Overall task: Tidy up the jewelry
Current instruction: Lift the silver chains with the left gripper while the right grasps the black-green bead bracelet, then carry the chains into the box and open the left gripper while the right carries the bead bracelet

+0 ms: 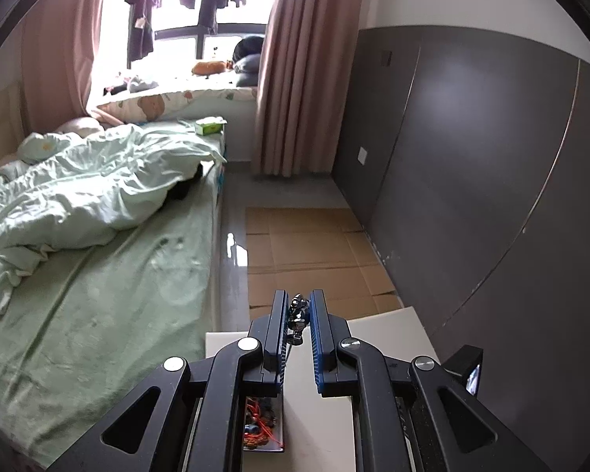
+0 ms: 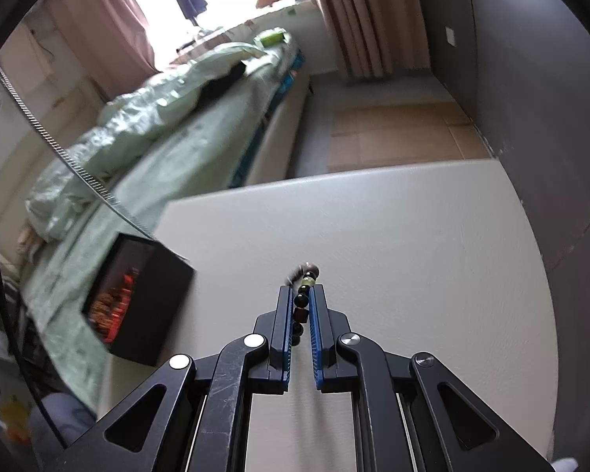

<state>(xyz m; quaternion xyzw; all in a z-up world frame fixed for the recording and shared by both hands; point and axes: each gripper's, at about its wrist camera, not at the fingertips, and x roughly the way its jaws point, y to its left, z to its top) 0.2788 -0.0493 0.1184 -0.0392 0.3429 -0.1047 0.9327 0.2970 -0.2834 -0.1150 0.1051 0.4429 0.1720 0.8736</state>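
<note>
Bedroom table (image 2: 373,216), bead bracelet (image 2: 301,306) half hidden between fingers (image 2: 318,314)

Both views look forward and steeply down along their claws toward the far window. The left wrist view rides high above the worktop (image 1: 393,316); the right sits near its surface. Both share the bed (image 1: 110,275) at left and the floor cardboard (image 1: 310,244).

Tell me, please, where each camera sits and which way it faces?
Left wrist: on the left hand-held gripper, looking along its fingers, shut on a silver trinket, past the table toward bed and window.
Right wrist: on the right hand-held gripper, angled down at the table, shut on a bead bracelet; black box at left.
Shared: table, bed, curtains.
</note>
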